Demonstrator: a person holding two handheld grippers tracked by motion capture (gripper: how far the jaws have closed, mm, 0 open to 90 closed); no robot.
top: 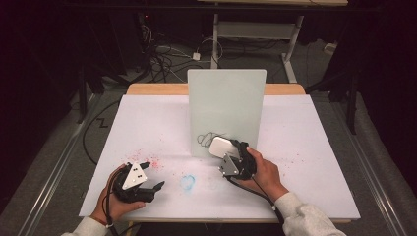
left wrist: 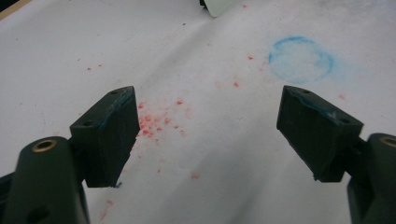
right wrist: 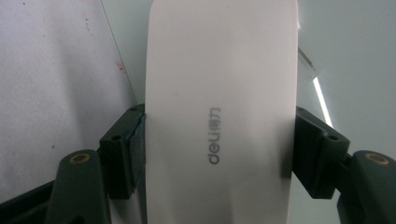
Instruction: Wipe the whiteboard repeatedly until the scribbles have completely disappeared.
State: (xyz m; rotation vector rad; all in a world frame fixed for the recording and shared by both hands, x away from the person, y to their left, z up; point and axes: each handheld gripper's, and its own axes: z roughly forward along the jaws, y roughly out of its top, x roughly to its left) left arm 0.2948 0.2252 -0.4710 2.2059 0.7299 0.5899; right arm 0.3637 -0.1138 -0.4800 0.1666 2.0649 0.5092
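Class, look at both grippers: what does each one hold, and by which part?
The right gripper clamps a white eraser across its long sides, near the middle. The left gripper is open and holds nothing.

White eraser (right wrist: 219,116) cut off top and bottom, hiding board (right wrist: 355,51) behind; scribble (top: 209,138) illegible.

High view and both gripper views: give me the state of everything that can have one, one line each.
left hand-held gripper: open, empty, over the stained sheet.
right hand-held gripper: shut on the white eraser.
white eraser: clamped by its sides, at the board.
whiteboard: upright, black scribble near its bottom.
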